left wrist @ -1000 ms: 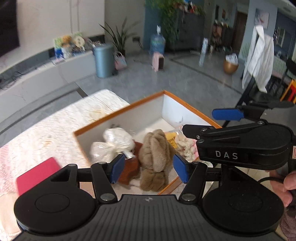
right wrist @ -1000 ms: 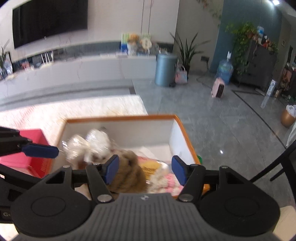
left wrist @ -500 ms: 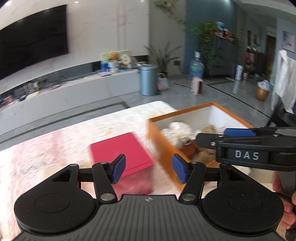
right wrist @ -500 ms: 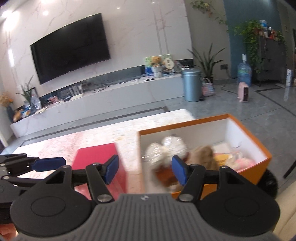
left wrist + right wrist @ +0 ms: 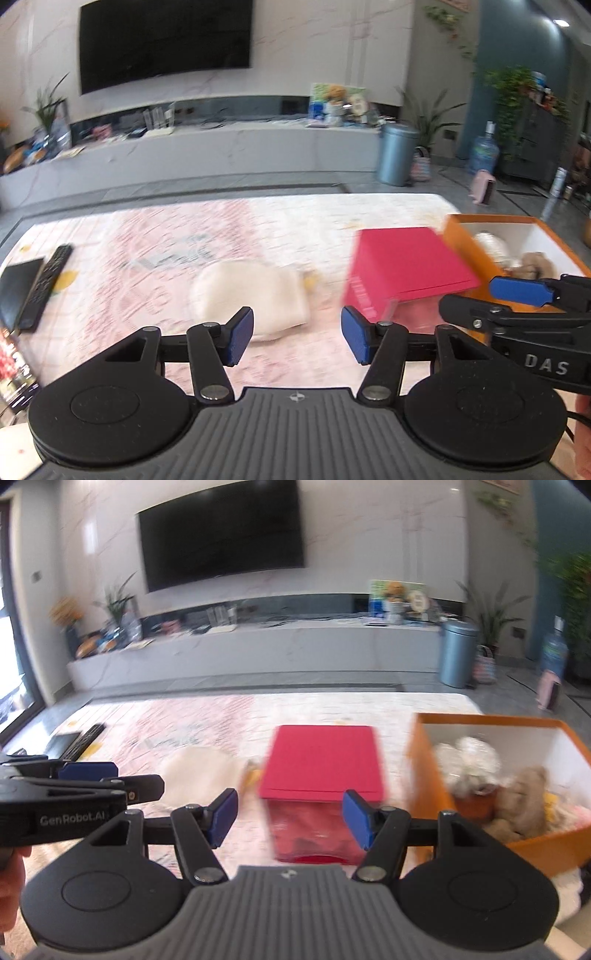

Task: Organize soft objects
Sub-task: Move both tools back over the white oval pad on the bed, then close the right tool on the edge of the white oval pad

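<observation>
A cream soft bundle [image 5: 251, 295] lies on the pink patterned tablecloth [image 5: 184, 236], just beyond my left gripper [image 5: 297, 338]. Its jaws are closing with nothing between them. The bundle [image 5: 199, 771] also shows at the left in the right wrist view. My right gripper [image 5: 290, 818] stands open and empty in front of a red box [image 5: 317, 764] with a clear lower part. An orange box [image 5: 424, 775] at the right holds a brown plush toy [image 5: 524, 797], a wrapped white item [image 5: 469, 760] and other soft things. The orange box [image 5: 461, 236] sits at the right edge of the left wrist view.
A black remote [image 5: 44, 284] and a dark flat device [image 5: 16, 291] lie at the table's left edge. Beyond the table are a grey floor, a low TV bench [image 5: 258, 646], a blue bin [image 5: 458, 653] and plants. A hand [image 5: 11, 882] holds the left gripper.
Both grippers have swung left from over the orange box to the red box and the cream bundle. The left jaws have narrowed slightly.
</observation>
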A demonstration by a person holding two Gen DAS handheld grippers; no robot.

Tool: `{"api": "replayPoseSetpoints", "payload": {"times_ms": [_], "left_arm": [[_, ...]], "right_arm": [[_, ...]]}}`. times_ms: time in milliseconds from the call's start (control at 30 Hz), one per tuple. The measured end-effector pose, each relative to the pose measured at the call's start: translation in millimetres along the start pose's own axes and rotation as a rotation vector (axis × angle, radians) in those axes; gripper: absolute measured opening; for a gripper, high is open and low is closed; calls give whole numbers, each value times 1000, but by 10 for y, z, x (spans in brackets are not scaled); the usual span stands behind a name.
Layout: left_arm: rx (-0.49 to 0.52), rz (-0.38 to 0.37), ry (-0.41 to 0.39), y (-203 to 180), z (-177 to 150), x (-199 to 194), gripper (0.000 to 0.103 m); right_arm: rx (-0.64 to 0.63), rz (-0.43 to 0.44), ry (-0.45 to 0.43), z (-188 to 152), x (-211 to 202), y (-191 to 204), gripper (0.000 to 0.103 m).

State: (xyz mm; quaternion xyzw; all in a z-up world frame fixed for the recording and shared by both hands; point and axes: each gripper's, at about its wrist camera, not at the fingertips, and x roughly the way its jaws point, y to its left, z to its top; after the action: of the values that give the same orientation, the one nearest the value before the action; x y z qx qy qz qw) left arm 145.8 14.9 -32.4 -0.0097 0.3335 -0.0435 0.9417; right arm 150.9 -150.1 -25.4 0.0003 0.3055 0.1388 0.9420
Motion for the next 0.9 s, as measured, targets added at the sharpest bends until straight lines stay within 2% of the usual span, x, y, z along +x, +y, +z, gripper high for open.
{"api": "replayPoseSetpoints", "payload": {"times_ms": [200, 433, 500, 600, 700, 900], "left_arm": [[-51, 53, 58, 488, -83, 122, 64], [-36, 34, 179, 835, -58, 598, 62], [-61, 15, 212, 913, -10, 759, 62], [-51, -19, 219, 951, 46, 956, 63], [-51, -20, 229, 993, 94, 1169, 66], [-128, -42, 251, 1109, 94, 1477, 67]], "right_arm": [[-105, 68, 36, 36, 408, 444, 62], [-226, 92, 124, 12, 1073, 841, 62], [-243, 85, 145, 10, 1273, 890, 62], [-257, 66, 178, 31, 1586, 907, 61], [-261, 48, 201, 41, 1807, 885, 61], [-172, 48, 229, 43, 2080, 754, 61]]}}
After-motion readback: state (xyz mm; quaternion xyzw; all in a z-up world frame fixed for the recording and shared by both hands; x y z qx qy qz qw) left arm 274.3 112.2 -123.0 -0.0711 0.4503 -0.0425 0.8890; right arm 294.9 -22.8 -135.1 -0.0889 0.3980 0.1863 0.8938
